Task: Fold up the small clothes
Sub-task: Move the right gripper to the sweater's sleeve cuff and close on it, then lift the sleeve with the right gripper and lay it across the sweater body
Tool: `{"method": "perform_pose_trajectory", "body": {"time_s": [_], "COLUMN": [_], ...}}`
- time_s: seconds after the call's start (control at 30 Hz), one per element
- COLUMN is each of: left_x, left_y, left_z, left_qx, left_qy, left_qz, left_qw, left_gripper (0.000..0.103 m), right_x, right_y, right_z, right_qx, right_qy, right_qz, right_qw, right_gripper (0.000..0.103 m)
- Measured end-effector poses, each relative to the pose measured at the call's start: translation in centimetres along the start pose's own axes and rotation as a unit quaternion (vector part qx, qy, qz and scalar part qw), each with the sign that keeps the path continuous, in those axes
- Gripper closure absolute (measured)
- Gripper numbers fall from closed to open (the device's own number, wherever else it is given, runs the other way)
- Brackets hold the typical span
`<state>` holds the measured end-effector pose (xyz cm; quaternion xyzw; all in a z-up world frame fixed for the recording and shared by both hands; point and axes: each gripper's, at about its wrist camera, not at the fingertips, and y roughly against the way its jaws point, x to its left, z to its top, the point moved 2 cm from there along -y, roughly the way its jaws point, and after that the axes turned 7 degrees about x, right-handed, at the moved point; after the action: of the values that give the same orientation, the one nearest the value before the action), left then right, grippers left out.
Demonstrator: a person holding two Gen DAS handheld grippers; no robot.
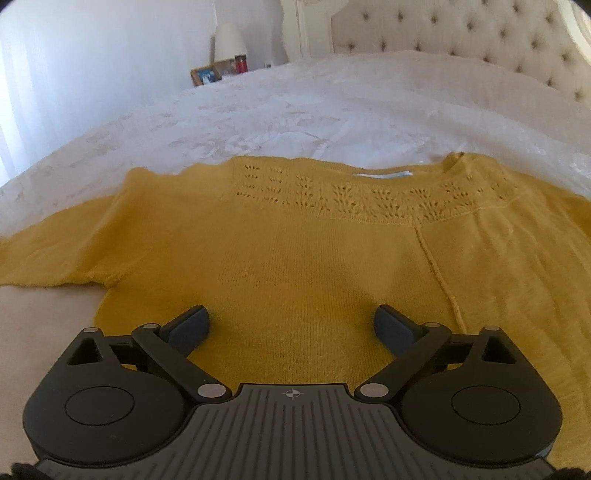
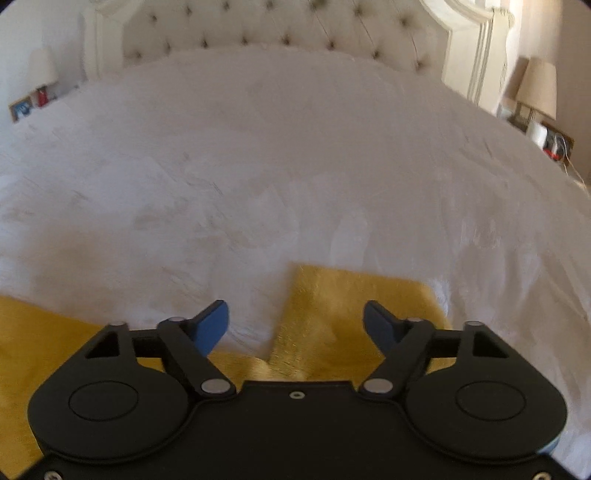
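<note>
A mustard-yellow knit sweater (image 1: 314,251) lies flat on the white bed, neckline away from me, one sleeve (image 1: 48,251) stretched out to the left. My left gripper (image 1: 291,325) is open and empty, hovering over the sweater's lower body. In the right wrist view the other sleeve (image 2: 354,310) lies spread on the bedspread, with more of the sweater (image 2: 44,332) at the lower left. My right gripper (image 2: 295,321) is open and empty, just above the sleeve near where it meets the body.
The white bedspread (image 2: 258,166) stretches back to a tufted cream headboard (image 2: 280,33). A nightstand with a lamp (image 1: 229,42) stands at the far left; another lamp (image 2: 535,88) stands at the far right.
</note>
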<state>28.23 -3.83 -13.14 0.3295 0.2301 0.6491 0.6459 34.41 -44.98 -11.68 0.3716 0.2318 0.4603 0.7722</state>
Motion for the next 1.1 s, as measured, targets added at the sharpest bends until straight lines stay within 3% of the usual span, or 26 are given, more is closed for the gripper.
{"method": "perform_pose_trajectory", "body": {"time_s": [0.13,0.2,0.27,0.47,0.63,0.77,0.87,1.1], "left_x": [0.3,0.4,0.3,0.4,0.9,1.8,3.2,8.0], "left_y": [-0.3,-0.4,-0.4,-0.5,-0.5,0.4,2.2,5.1], "left_z": [0.2,0.1,0.1,0.0,0.5,1.0,1.0,1.0], "left_qx": [0.004,0.005,0.004,0.007,0.018,0.03,0.015,-0.002], "left_qy": [0.012,0.016,0.014,0.015,0.019,0.018,0.014,0.033], "left_qz": [-0.006,-0.01,-0.008,-0.01,-0.027,-0.045,-0.047,-0.051], "left_qw": [0.9999,0.9998,0.9999,0.9998,0.9993,0.9984,0.9987,0.9982], "left_gripper": [0.0,0.0,0.0,0.0,0.001,0.002,0.002,0.002], "right_x": [-0.8,-1.6,-2.6,-3.7,-0.7,4.7,9.7,21.2], "right_y": [-1.8,-1.7,-1.2,4.6,11.4,16.8,19.5,21.2], "right_z": [-0.5,-0.6,-0.4,0.9,2.0,1.9,0.8,-5.3], "right_qx": [0.036,0.038,0.044,0.014,-0.016,-0.035,-0.034,0.001], "right_qy": [-0.011,-0.021,-0.043,-0.055,-0.025,0.018,0.055,0.133], "right_qz": [-0.001,0.017,0.034,0.081,0.16,0.237,0.294,0.384], "right_qw": [0.999,0.999,0.998,0.995,0.987,0.971,0.954,0.914], "right_gripper": [0.045,0.07,0.088,0.089,0.089,0.089,0.089,0.089]}}
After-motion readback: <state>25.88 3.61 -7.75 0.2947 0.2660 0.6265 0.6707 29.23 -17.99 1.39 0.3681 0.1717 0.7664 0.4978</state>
